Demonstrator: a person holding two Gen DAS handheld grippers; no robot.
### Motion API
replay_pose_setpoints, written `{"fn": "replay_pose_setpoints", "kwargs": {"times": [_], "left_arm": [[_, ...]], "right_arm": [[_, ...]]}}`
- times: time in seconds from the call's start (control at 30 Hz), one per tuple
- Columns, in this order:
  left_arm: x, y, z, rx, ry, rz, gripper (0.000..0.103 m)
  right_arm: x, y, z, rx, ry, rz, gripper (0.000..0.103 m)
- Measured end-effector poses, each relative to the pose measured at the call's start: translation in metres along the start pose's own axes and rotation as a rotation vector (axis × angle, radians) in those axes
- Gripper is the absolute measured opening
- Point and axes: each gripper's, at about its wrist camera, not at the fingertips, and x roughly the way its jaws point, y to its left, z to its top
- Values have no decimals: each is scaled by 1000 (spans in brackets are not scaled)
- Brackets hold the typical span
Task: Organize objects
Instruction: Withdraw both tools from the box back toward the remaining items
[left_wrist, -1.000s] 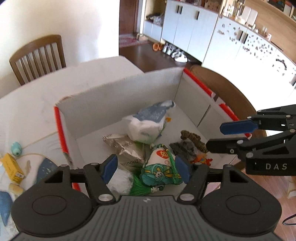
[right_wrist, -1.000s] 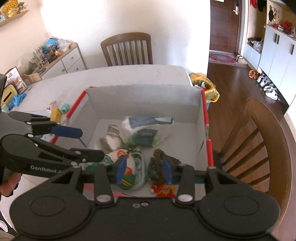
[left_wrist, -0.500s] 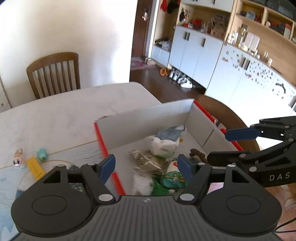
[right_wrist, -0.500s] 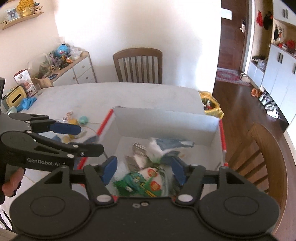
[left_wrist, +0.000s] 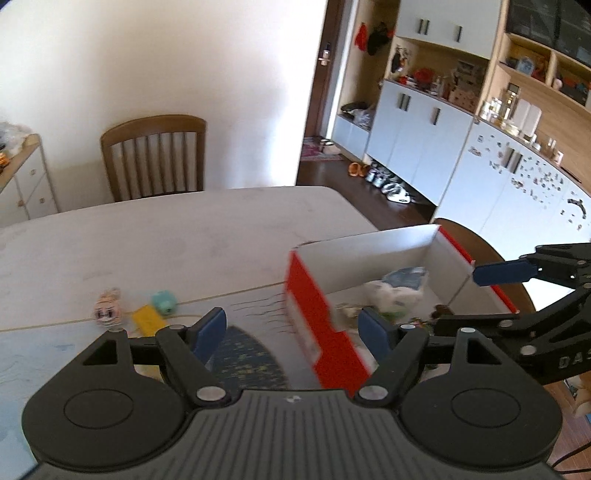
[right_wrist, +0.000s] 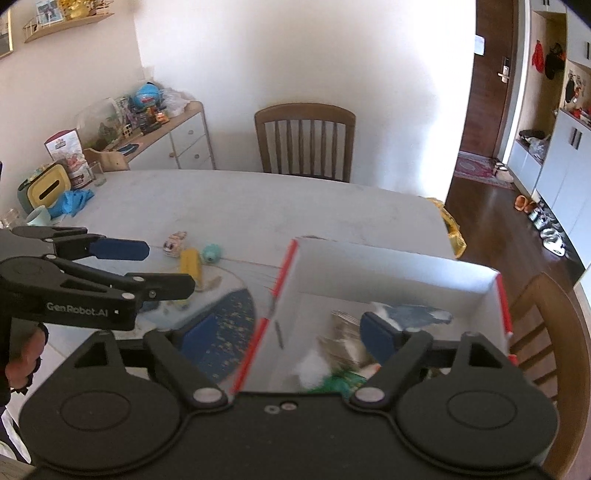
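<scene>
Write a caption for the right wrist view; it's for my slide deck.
Open right claw hovers over the box rim; small toys wait on the table.

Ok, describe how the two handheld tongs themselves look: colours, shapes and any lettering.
Both are matte black plastic with blue pads on the fingertips. The left tongs have a ribbed body, two round discs, silver pivot screws and white "GenRobot.AI" lettering on the side. The right tongs match, with "DAS" visible on their side.
</scene>
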Motion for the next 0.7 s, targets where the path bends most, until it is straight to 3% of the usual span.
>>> {"fn": "replay_pose_setpoints", "kwargs": {"times": [0.23,0.33,0.47,0.53,0.7], "left_arm": [[-10,48,-8,-31,4,21,79],[-14,68,-11,-50,3,32,92],[-20,92,-16,-63,0,38,94],[-20,104,-18,-73,-2,47,101],[-18,128,-23,-80,-13,92,103]], "right_arm": [[15,39,10,-12,2,18,95],[23,52,12,-14,6,20,96],[32,65,11,-7,8,30,97],[37,71,11,-7,8,31,97],[51,83,12,-2,19,31,97]]}}
